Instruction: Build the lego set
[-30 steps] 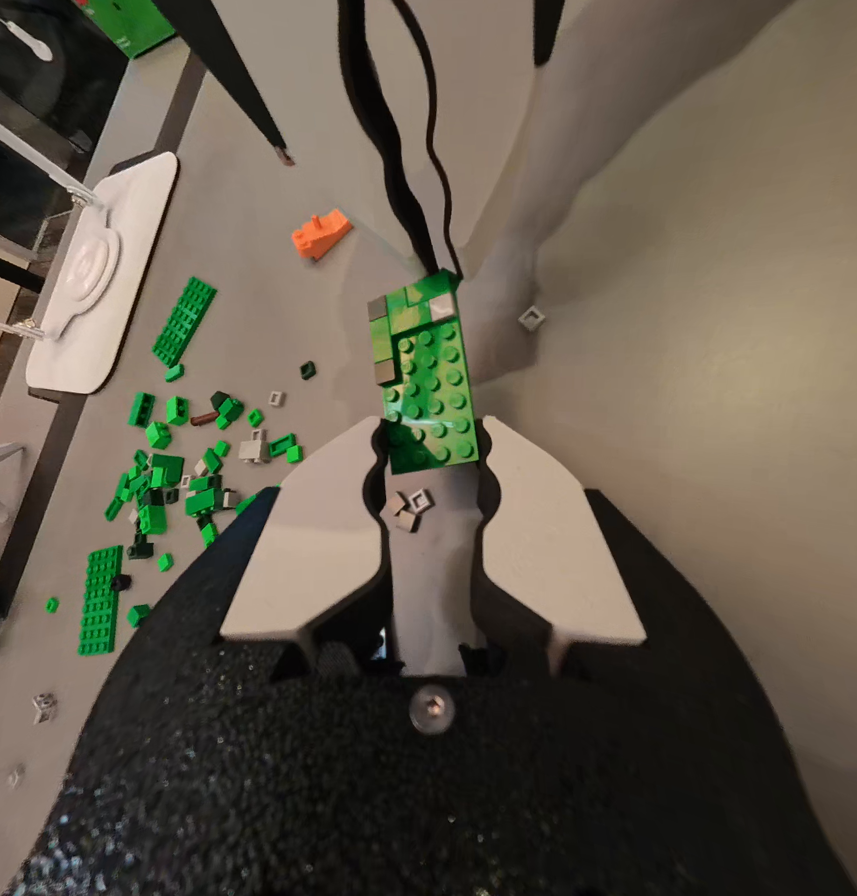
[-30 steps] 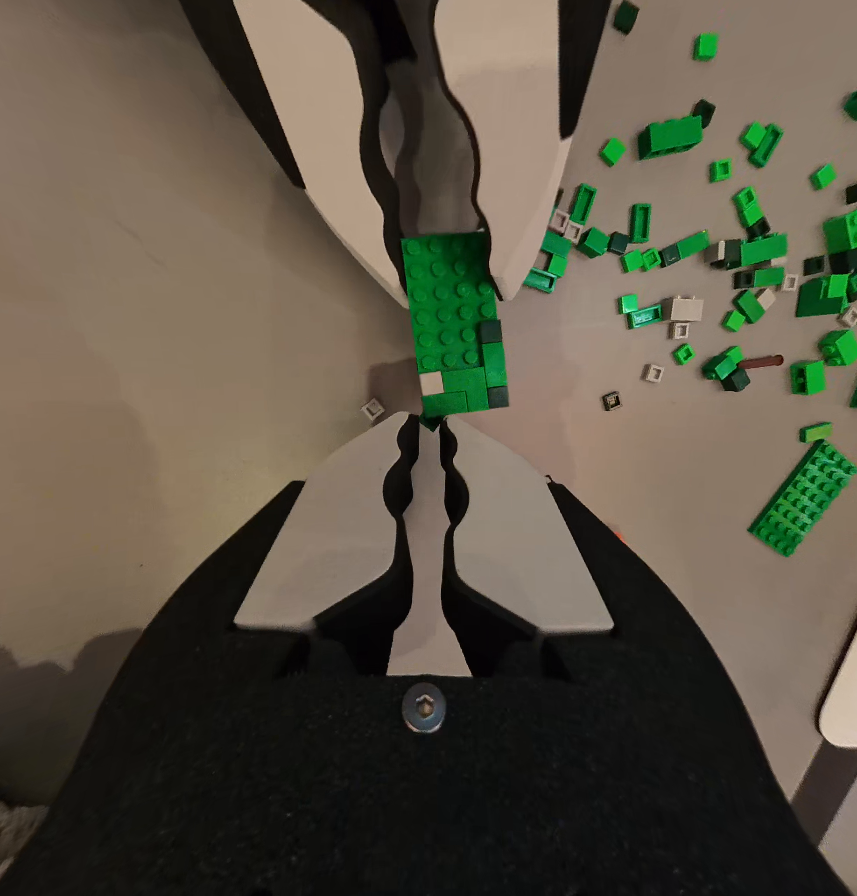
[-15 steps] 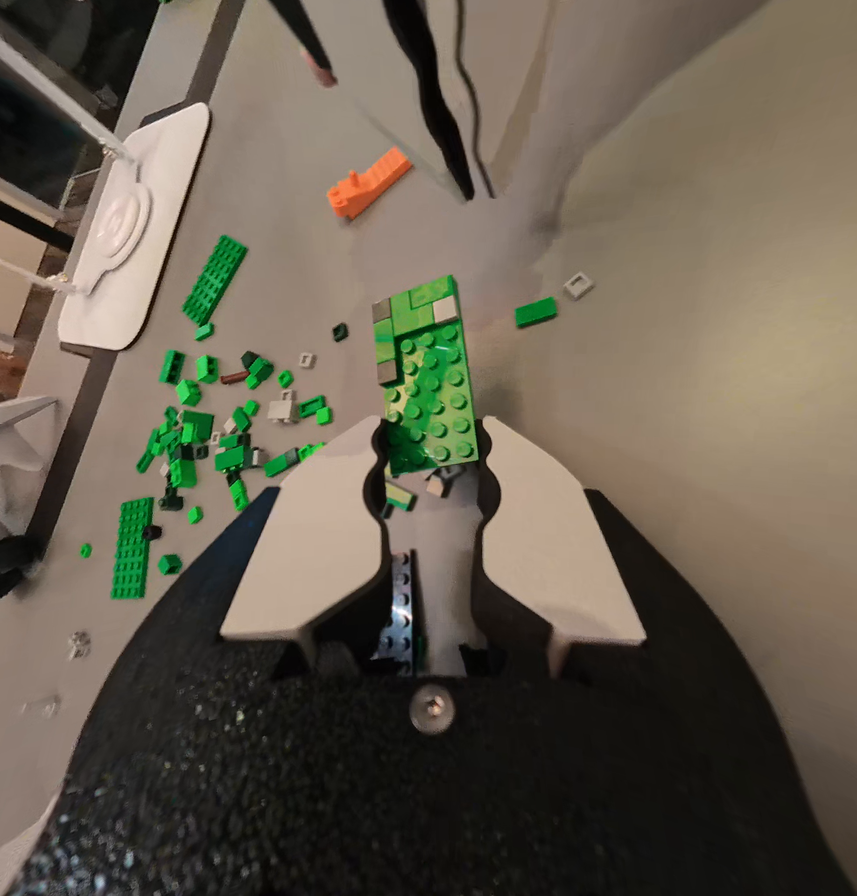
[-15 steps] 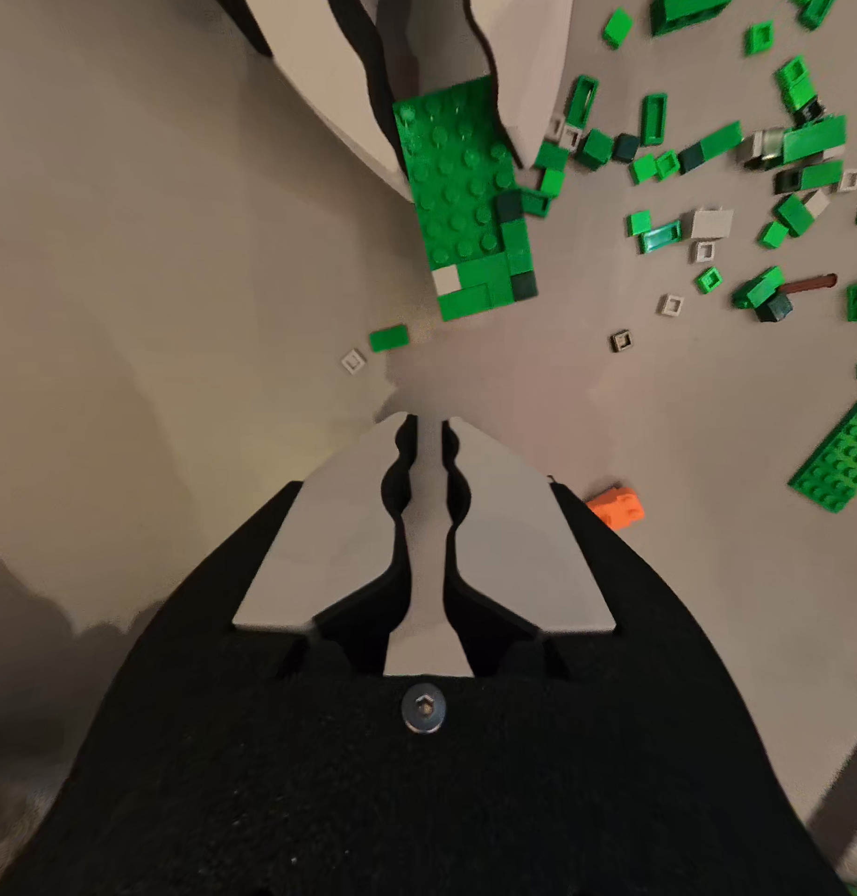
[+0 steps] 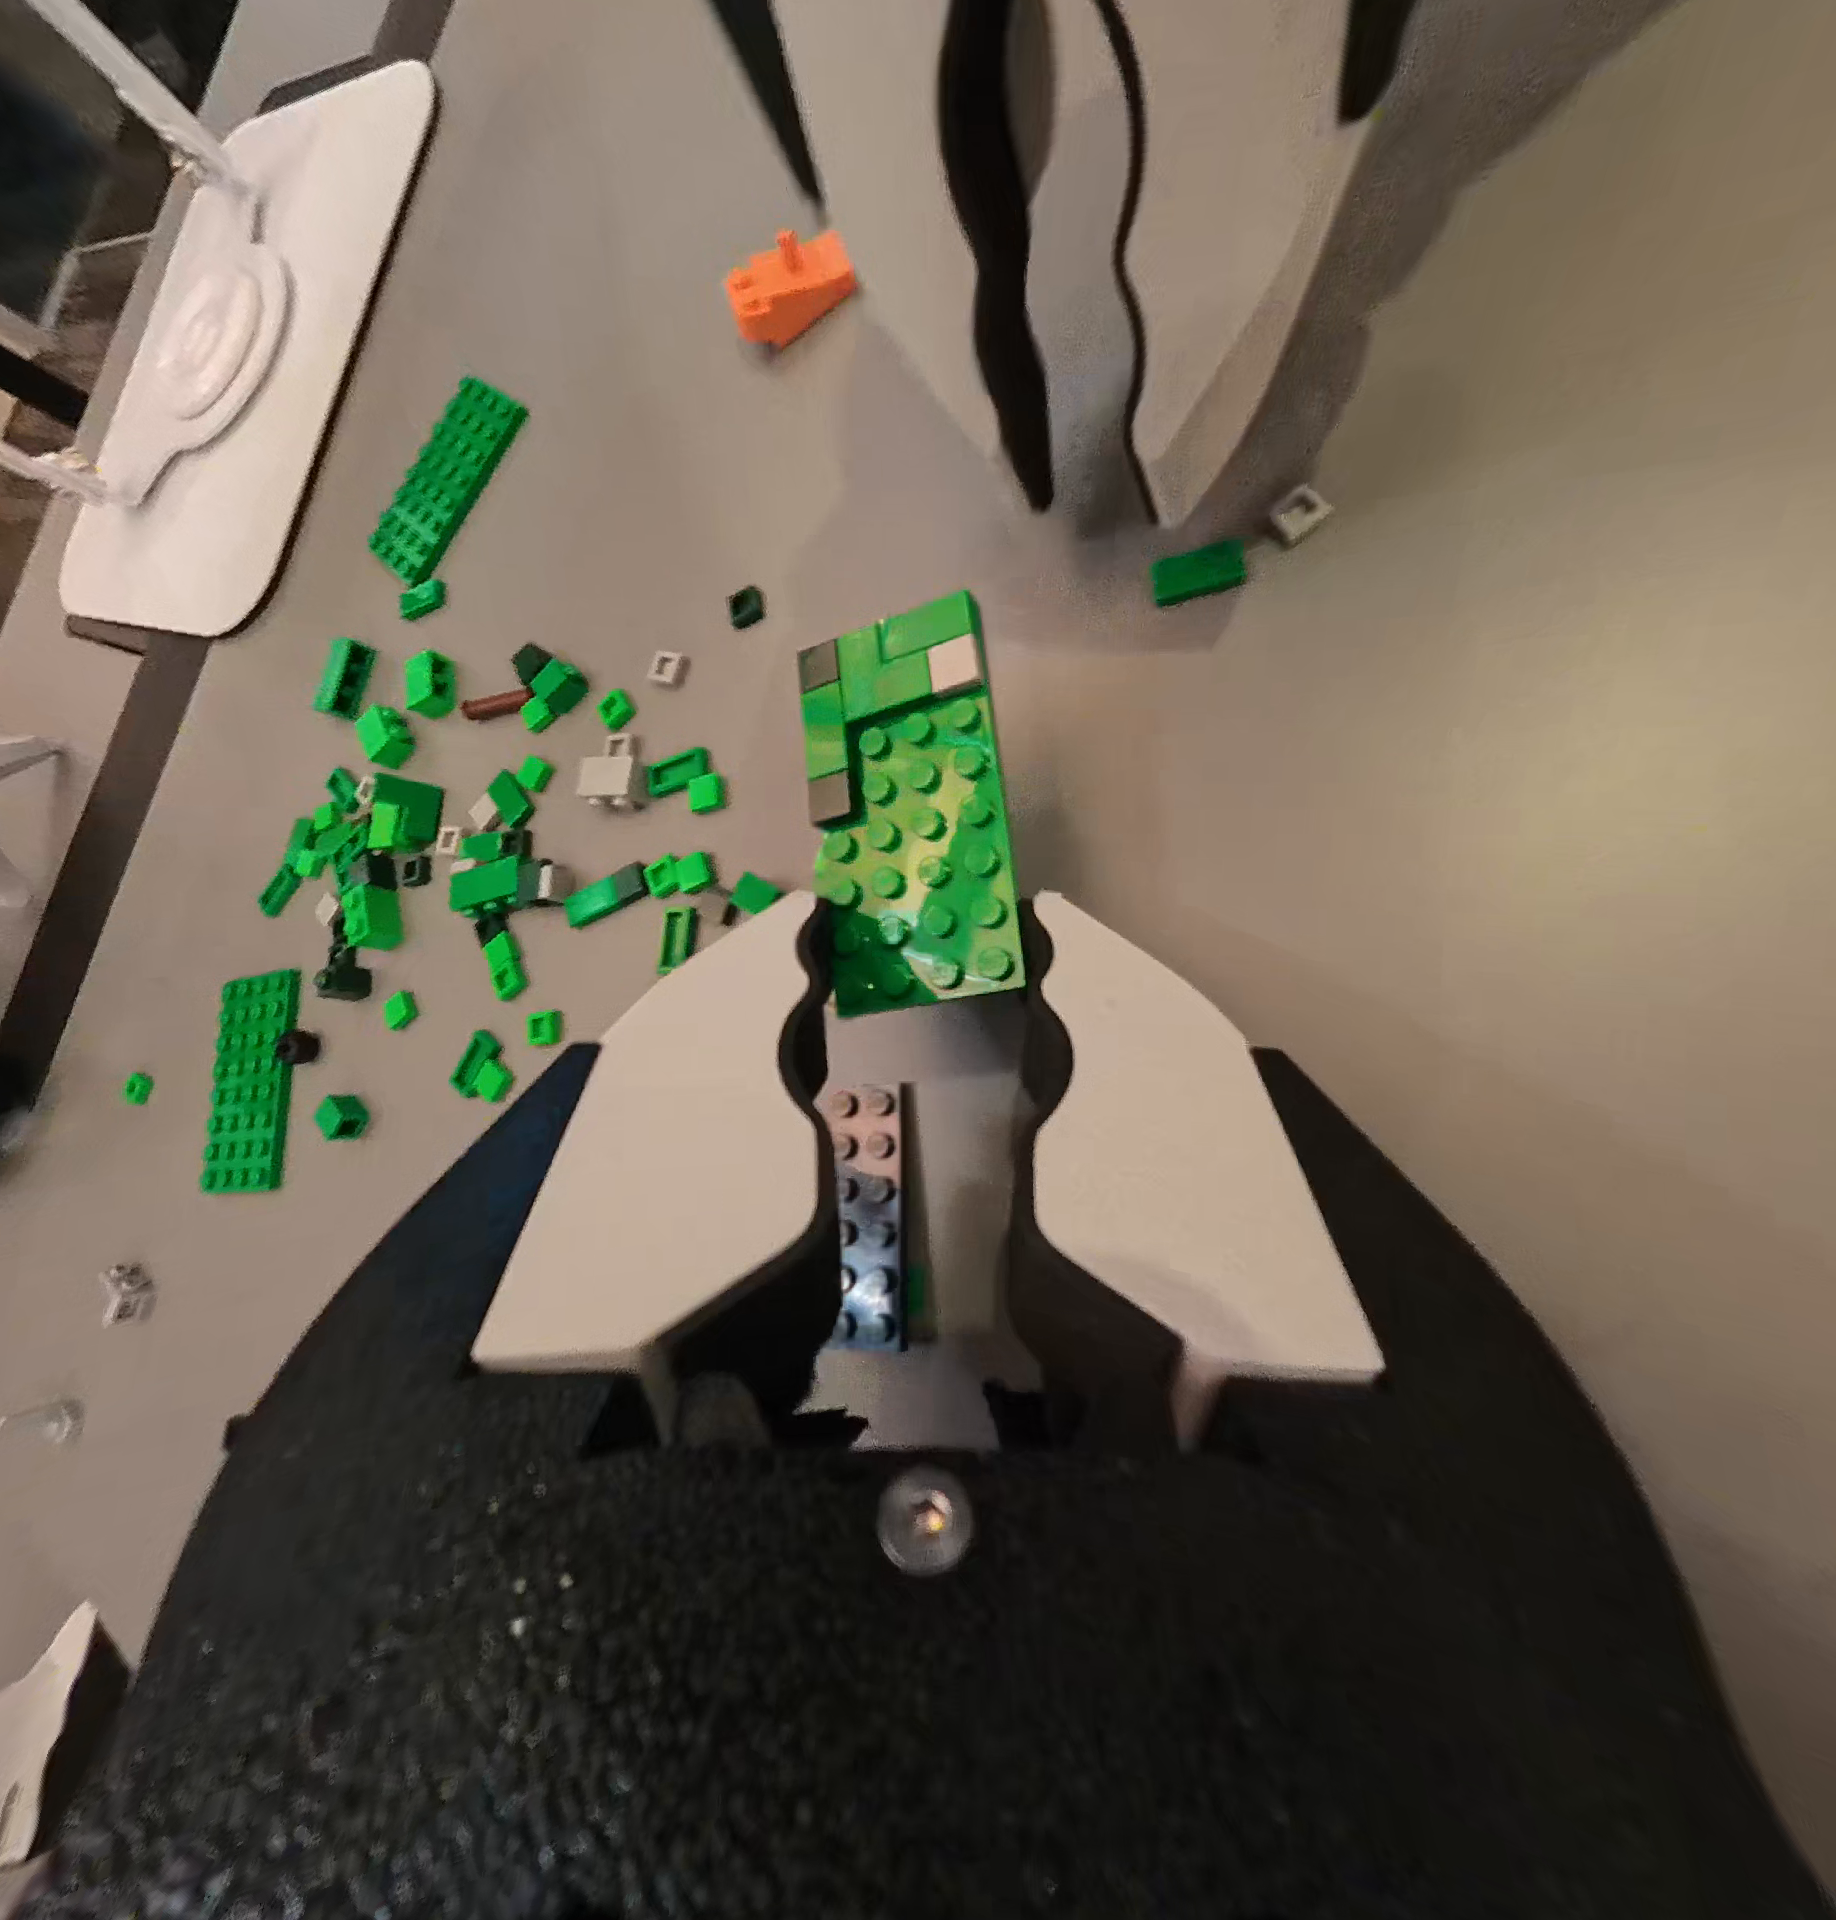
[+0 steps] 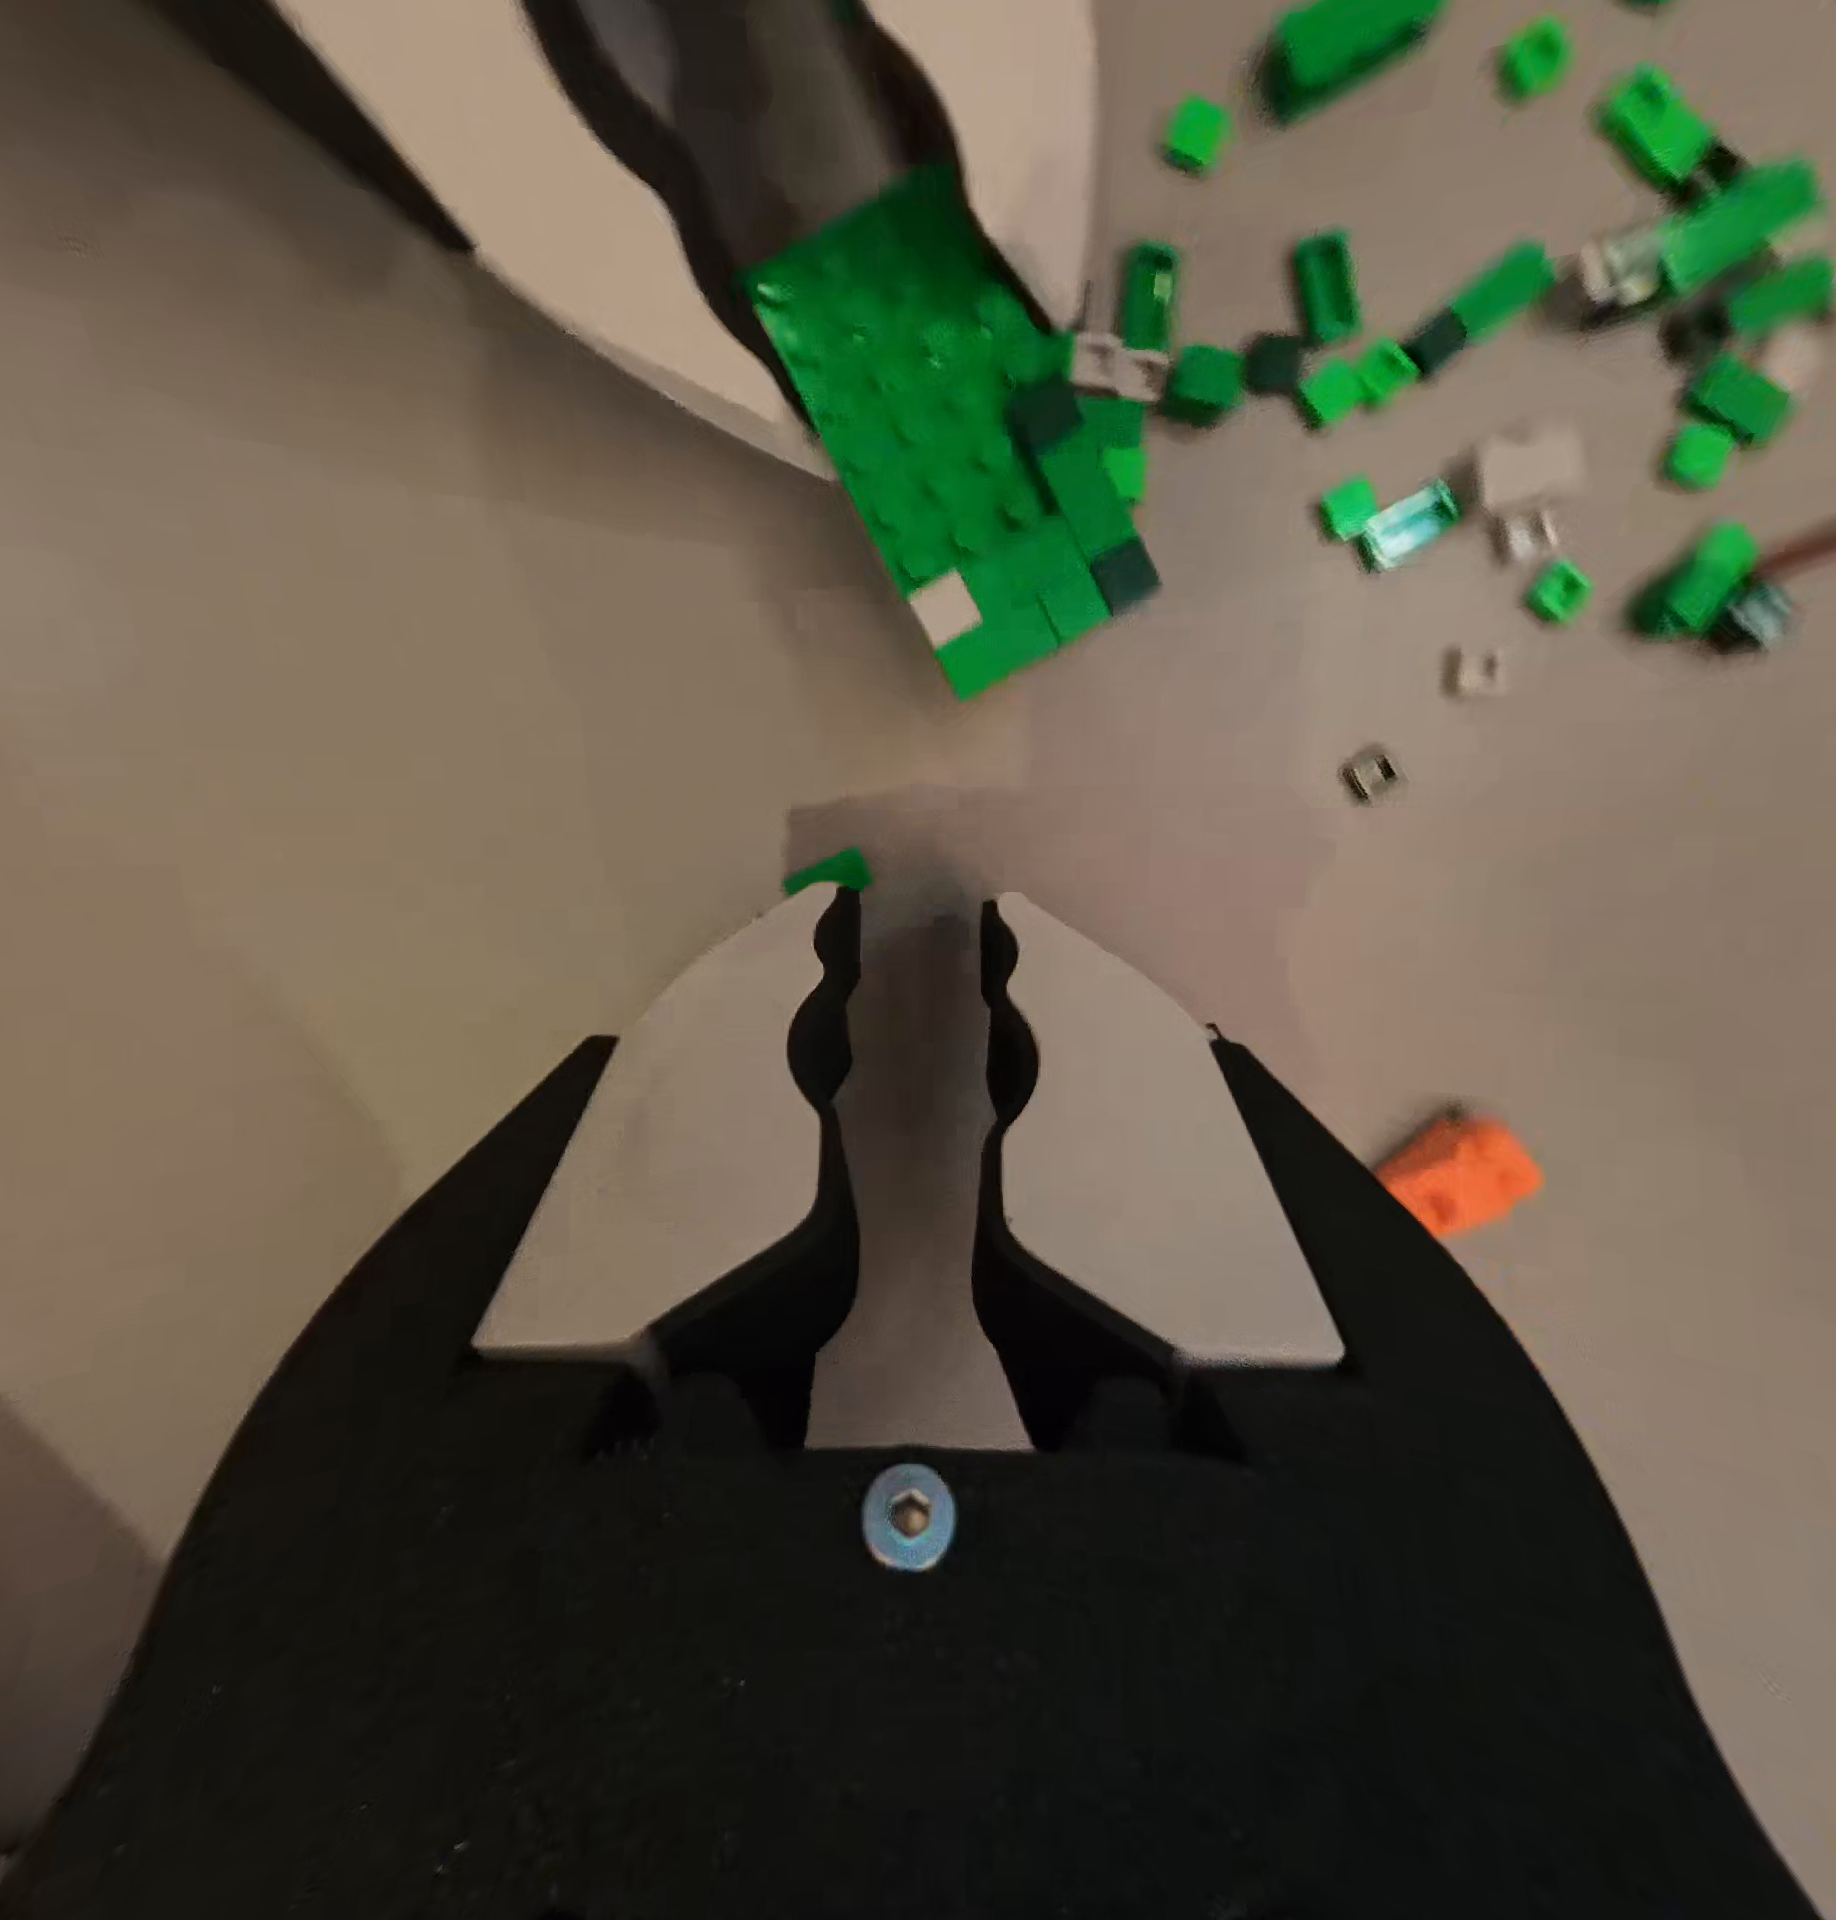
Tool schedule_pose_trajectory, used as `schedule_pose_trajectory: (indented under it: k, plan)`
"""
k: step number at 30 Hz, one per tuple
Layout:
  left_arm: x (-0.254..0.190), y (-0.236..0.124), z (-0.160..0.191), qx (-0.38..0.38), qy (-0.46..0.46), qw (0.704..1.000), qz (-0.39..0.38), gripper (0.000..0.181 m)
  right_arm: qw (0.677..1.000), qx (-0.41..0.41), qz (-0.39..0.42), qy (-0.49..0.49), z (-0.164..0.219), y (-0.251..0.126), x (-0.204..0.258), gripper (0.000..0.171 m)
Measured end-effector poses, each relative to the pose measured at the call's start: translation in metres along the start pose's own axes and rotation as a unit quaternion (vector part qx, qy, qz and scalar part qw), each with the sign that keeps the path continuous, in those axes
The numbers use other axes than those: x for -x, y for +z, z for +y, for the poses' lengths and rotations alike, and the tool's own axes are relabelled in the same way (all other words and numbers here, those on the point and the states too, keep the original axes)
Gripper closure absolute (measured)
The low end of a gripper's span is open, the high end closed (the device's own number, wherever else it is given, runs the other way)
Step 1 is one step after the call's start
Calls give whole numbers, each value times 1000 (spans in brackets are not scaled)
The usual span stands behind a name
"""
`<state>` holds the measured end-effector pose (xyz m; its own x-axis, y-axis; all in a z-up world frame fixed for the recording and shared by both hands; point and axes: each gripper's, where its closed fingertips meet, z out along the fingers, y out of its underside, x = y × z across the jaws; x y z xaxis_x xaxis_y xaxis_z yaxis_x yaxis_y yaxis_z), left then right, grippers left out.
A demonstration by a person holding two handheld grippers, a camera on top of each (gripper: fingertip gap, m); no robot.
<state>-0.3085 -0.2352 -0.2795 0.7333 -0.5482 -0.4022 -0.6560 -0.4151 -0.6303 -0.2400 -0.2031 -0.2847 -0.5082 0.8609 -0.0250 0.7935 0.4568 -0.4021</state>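
Observation:
My left gripper point(image 5: 924, 914) is shut on the near end of a green studded plate point(image 5: 914, 800) and holds it above the grey table. Flat green, grey and white tiles cover the plate's far end. The plate also shows in the right wrist view point(image 6: 955, 436), blurred. My right gripper point(image 6: 919, 904) is open and empty, low over the table. A small green tile point(image 6: 829, 871) lies by its left fingertip. In the left wrist view the right gripper point(image 5: 1085, 499) stands beyond the plate, with the tile point(image 5: 1200, 571) to its right.
Loose green, grey and dark bricks point(image 5: 457, 831) lie scattered at left, with two long green plates point(image 5: 448, 475) point(image 5: 249, 1081). An orange brick separator point(image 5: 789, 286) lies farther off. A grey plate point(image 5: 872, 1216) lies under my left gripper. A white pad point(image 5: 239, 343) sits at the table's left edge. The left gripper's tips are roughly 8 centimetres from the right gripper's.
My right gripper drew back from the plate's far end, and its jaws have spread. The small green tile now lies on the table. My left gripper kept hold of the plate.

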Motion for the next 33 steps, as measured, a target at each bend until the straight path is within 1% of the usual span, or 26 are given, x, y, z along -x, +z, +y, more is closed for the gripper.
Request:
schedule_pose_trajectory:
  k: [2, 3, 4, 5, 7, 8, 9, 10, 14, 17, 21, 22, 27, 29, 33]
  plan:
    - [6, -3, 1, 0, -7, 1000, -14, 148, 996, -12, 47, 72, -2, -8, -3, 152]
    - [9, -4, 1, 0, -9, 1000, -20, 148, 990, -21, 72, 118, -2, -12, -6, 156]
    - [11, -5, 1, 0, -9, 1000, -26, 148, 983, -29, 76, 165, -2, -15, -5, 159]
    - [13, -6, 2, 1, -9, 999, -32, 148, 978, -31, 51, 200, -2, -16, 0, 158]
    - [17, -5, 3, 4, -10, 999, -45, 148, 963, -29, -15, 268, -4, -14, 10, 148]
    - [19, -5, 4, 8, -8, 999, -52, 148, 959, -19, -28, 281, -4, -12, 13, 145]
    - [20, -4, 6, 12, -5, 998, -58, 148, 957, 0, -19, 291, 0, -11, 10, 145]
    - [21, -3, 6, 16, -1, 998, -63, 148, 955, 18, -8, 297, 2, -10, 8, 143]
    - [22, -2, 6, 23, 14, 997, -78, 148, 946, 62, 3, 319, -2, -9, 11, 145]
    - [23, -2, 5, 17, 12, 996, -82, 148, 937, 103, -5, 333, -2, -2, 19, 144]
    - [24, 0, 7, 15, 4, 997, -80, 148, 927, 129, 7, 352, -2, 11, 19, 146]
    - [24, 0, 8, 16, 5, 997, -81, 148, 926, 136, 16, 351, -1, 13, 18, 149]
    - [25, -2, 6, 7, 0, 997, -81, 148, 927, 166, 48, 334, 2, 13, 18, 156]
    - [25, -3, 5, 5, -1, 997, -81, 148, 929, 175, 55, 320, 5, 13, 17, 164]
    - [18, -2, -2, -12, -9, 998, -59, 148, 946, 172, 24, 275, 10, 7, 22, 164]
